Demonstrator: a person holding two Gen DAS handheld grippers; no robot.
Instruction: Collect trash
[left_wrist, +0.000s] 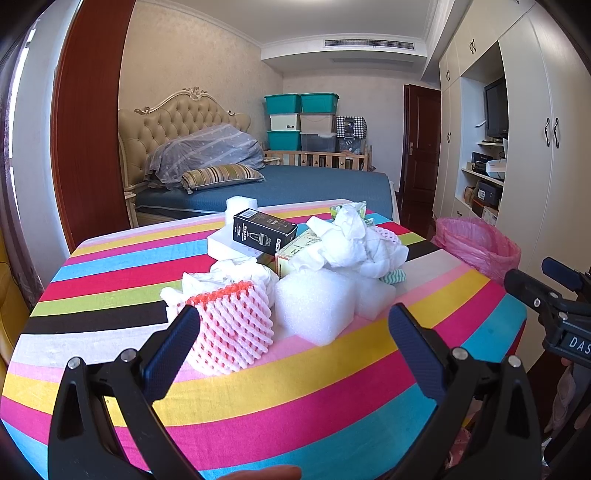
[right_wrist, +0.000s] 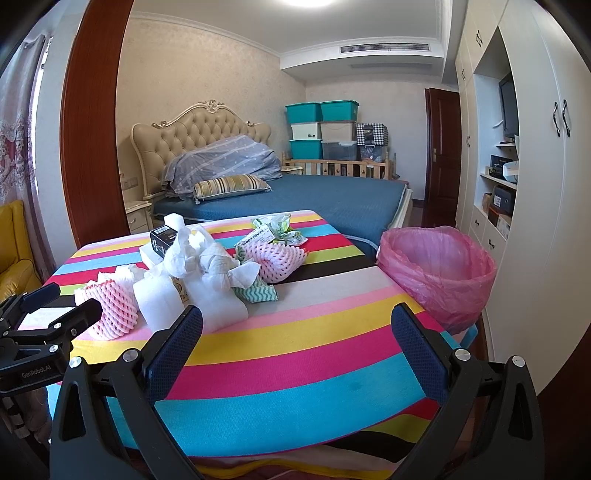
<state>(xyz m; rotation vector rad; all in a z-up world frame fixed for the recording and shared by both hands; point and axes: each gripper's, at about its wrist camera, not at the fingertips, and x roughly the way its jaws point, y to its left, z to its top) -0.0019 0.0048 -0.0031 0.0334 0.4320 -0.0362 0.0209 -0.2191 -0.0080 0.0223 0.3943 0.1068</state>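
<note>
Both hand-held grippers, left (left_wrist: 293, 343) and right (right_wrist: 295, 343), are hovering with jaws apart and nothing held (bin (right_wrist: 436, 273) sitting off the desk (right_wrist: 332, 332) edge), risking the light foam net (left_wrist: 231, 325) slipping or dropping short.

Two pink foam fruit nets (right_wrist: 110, 314) (right_wrist: 279, 260), three white foam blocks (left_wrist: 314, 308) (left_wrist: 373, 297) (left_wrist: 240, 205), one black carton (left_wrist: 264, 230), one bin lined with a pink bag (right_wrist: 439, 273), four teal storage crates at upper centre (left_wrist: 282, 103), two grippers (left_wrist: 293, 341) (right_wrist: 295, 341) with jaws apart
</note>
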